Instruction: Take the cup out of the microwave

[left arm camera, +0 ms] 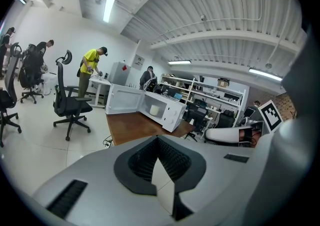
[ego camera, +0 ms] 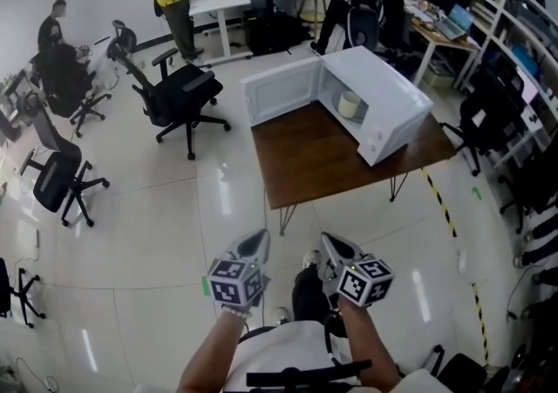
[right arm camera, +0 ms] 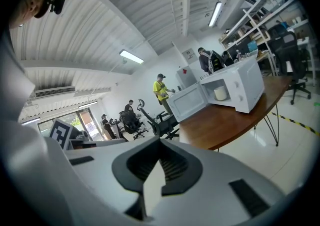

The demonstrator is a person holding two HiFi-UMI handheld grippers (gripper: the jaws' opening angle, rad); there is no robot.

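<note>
Left hand-held gripper (ego camera: 259,241) and right (ego camera: 331,243) closed — cup (ego camera: 350,105) in microwave (ego camera: 388,86)

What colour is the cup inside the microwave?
Creamy white. The cup shows best in the head view, inside the open microwave.

No text, label or number is legible in any view.

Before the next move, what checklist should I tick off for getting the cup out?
1. Microwave door open: ok.
2. Cup seen inside: ok.
3. Left gripper empty: ok, shut on nothing.
4. Right gripper ready to grasp: not ok, jaws shut, empty.
5. Both grippers at the table: not ok, short of its near edge.
</note>
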